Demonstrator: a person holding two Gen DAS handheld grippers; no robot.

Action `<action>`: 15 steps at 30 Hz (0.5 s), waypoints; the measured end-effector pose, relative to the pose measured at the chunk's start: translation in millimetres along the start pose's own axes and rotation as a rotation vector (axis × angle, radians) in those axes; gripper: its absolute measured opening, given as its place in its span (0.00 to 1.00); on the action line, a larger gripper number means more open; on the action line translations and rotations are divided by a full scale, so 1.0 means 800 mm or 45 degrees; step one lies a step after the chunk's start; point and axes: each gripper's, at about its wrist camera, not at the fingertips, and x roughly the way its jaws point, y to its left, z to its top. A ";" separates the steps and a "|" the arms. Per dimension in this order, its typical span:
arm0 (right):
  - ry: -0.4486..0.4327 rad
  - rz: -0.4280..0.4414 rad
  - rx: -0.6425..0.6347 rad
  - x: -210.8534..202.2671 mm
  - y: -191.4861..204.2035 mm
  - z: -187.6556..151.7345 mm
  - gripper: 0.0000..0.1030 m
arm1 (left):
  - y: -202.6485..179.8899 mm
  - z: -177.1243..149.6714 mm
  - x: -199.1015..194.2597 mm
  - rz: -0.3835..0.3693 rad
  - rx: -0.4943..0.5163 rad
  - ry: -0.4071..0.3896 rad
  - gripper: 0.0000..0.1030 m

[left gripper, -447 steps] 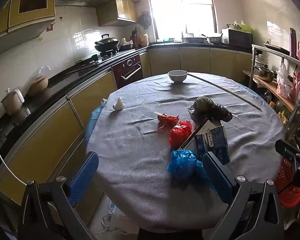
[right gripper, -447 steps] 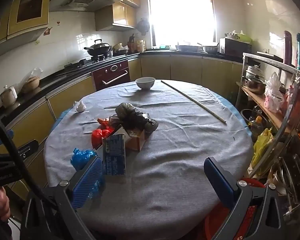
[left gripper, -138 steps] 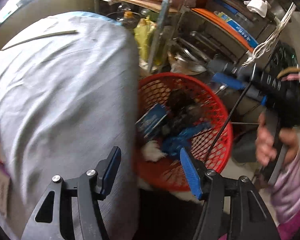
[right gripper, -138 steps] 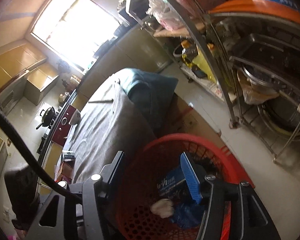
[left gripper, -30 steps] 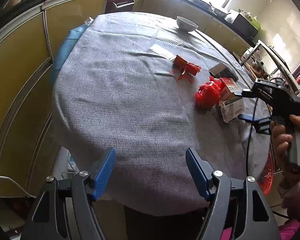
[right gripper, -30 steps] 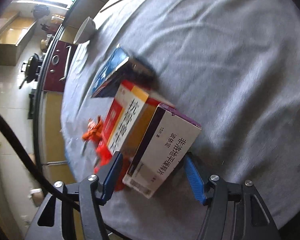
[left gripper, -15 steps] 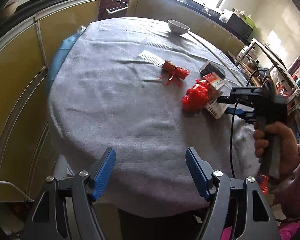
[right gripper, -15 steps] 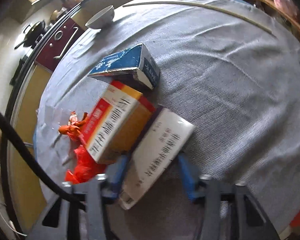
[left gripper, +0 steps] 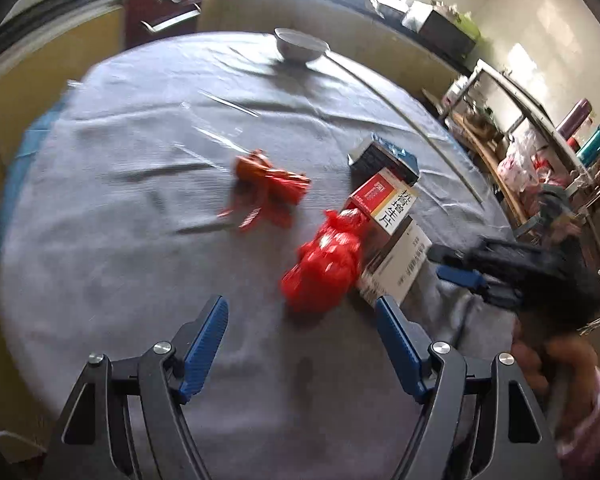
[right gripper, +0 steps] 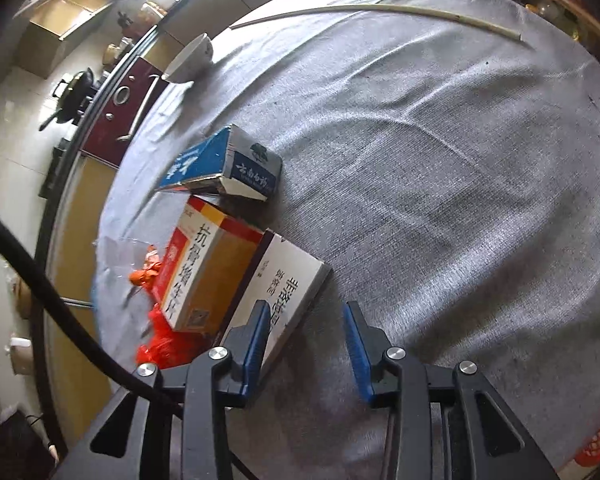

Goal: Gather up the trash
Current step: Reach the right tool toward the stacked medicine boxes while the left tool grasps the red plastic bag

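Trash: white box (right gripper: 284, 296) against orange box (right gripper: 204, 268), red bag (left gripper: 328, 264) beside.

both wrist views look steeply down, sharing the boxes (left gripper: 384, 216) on the table (right gripper: 460, 200)

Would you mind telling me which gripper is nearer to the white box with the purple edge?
Right. The right gripper is at the white box, its near corner between the jaws. The left gripper hovers short of it, jaws opening toward the red bag.
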 end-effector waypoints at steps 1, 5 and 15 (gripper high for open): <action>0.006 0.014 0.007 -0.002 -0.003 -0.001 0.42 | -0.004 0.007 0.013 0.000 0.008 0.014 0.74; 0.017 0.080 0.023 -0.011 -0.010 -0.001 0.52 | -0.013 0.024 0.053 -0.011 0.017 0.062 0.74; 0.031 0.033 -0.010 -0.006 0.018 0.003 0.62 | 0.012 0.017 0.060 -0.069 -0.034 0.037 0.45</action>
